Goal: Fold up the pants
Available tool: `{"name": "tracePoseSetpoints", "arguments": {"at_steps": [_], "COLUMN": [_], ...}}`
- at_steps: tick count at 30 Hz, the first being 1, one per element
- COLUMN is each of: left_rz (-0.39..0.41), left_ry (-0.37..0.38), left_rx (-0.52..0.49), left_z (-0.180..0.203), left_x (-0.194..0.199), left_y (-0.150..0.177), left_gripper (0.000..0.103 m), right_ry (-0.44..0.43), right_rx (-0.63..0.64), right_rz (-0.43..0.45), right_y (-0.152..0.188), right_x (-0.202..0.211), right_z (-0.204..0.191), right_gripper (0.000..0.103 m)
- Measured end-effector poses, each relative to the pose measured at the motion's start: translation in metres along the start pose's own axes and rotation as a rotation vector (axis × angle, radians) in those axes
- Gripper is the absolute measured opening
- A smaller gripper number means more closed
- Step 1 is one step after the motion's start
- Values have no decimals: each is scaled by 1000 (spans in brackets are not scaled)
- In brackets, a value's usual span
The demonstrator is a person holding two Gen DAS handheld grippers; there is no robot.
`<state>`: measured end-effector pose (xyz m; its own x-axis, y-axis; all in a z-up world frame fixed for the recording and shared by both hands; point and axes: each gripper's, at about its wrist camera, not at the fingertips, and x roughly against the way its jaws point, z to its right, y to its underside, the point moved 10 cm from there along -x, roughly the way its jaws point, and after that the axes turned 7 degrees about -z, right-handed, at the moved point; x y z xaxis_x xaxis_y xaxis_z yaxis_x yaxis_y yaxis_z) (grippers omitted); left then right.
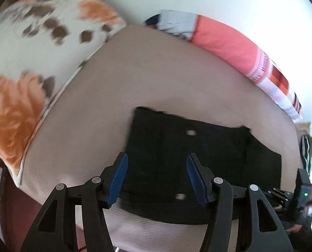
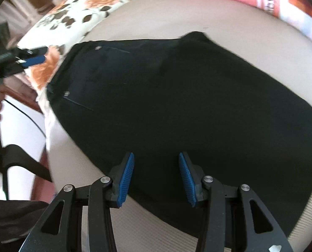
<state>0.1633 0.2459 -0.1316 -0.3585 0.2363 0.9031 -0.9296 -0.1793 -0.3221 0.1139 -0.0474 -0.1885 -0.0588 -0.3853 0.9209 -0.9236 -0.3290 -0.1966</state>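
The black pants lie flat on a beige bed, already doubled into a compact dark slab. From the right wrist view their long axis runs from the far left, where the waistband and a pocket button sit, toward the near right. The right tongs hang directly over the near part of the slab, blue pads apart with nothing between them, only cloth below. The left tongs hover over the waistband end, also apart and empty, the two metal buttons showing between the pads in that view. So each hand sits at one end of the garment, the left nearer the waist, the right nearer the leg end.

The next fold probably brings one end over the other along that long axis. Open bed lies beyond the pants on the far side, giving room. A floral pillow crowds the left, and a pink and checked blanket lines the far right edge. The near edge of the bed is close under both tongs.
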Motion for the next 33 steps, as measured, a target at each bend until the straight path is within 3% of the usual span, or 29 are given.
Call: {"name": "tracePoseSetpoints", "arguments": {"at_steps": [3,8,12,18,23,27,31,33], "left_rz": [-33,-131,-233,-276,-366,-398,-403,-392], "left_ry": [24,131,269,386,544,636,736,743], "left_rx": [52,102,116,74,20,39,44,24], "left_z": [-29,-54,-62,-60,-40,-36,-31,-25], "left_x": [-15,-44,-63,-74,-82,-86,-90,-90], "left_y": [2,10,10,0,1,-7,-14,-17], "left_gripper": [59,59,59,59,59,59,59,59], "right_ry": [-75,-107,-74,-8,21,36,16,14], "right_rx": [-23,-73,-121,-179,-231,-245,-239,-232], "right_rz": [-11,16,36,42,67,80,82,79], "right_y": [-11,-31,-41,-51,-59,-66,-70,-72], "right_x": [-4,3,14,22,34,37,32,28], "right_z": [-15,-18,-8,2,7,10,4,0], "right_gripper": [43,43,45,45,47,48,48,48]}}
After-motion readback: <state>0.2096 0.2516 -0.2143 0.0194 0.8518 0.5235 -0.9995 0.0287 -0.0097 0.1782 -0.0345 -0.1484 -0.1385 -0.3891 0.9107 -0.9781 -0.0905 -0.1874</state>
